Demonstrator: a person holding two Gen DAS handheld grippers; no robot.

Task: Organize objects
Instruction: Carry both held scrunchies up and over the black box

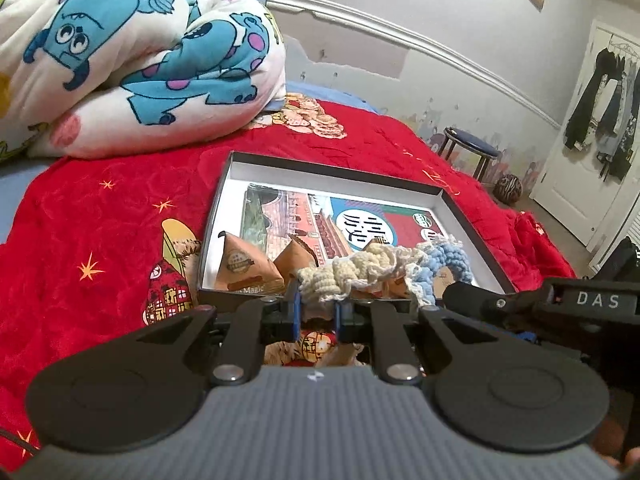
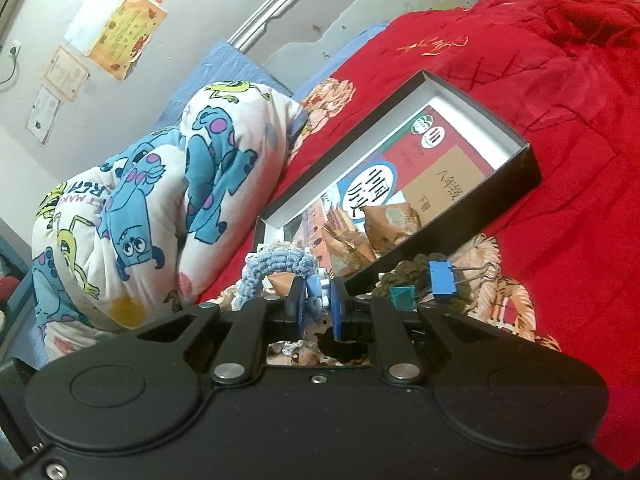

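A crocheted band, cream (image 1: 360, 268) at one end and light blue (image 1: 444, 258) at the other, hangs stretched over the near edge of a shallow black box (image 1: 460, 216). My left gripper (image 1: 318, 300) is shut on the cream end. In the right wrist view my right gripper (image 2: 318, 292) is shut on the blue end (image 2: 276, 264). The right gripper's black body (image 1: 560, 304) reaches in from the right of the left wrist view. Inside the box (image 2: 512, 168) lie a book (image 1: 372, 220) and brown triangular packets (image 1: 240, 264).
The box rests on a red blanket (image 1: 100, 220) covering a bed. A folded cartoon quilt (image 1: 140, 60) lies behind it. A blue binder clip (image 2: 442, 282), a teal clip (image 2: 404, 298) and a dark crocheted piece (image 2: 412, 274) sit beside the box. A stool (image 1: 472, 148) stands past the bed.
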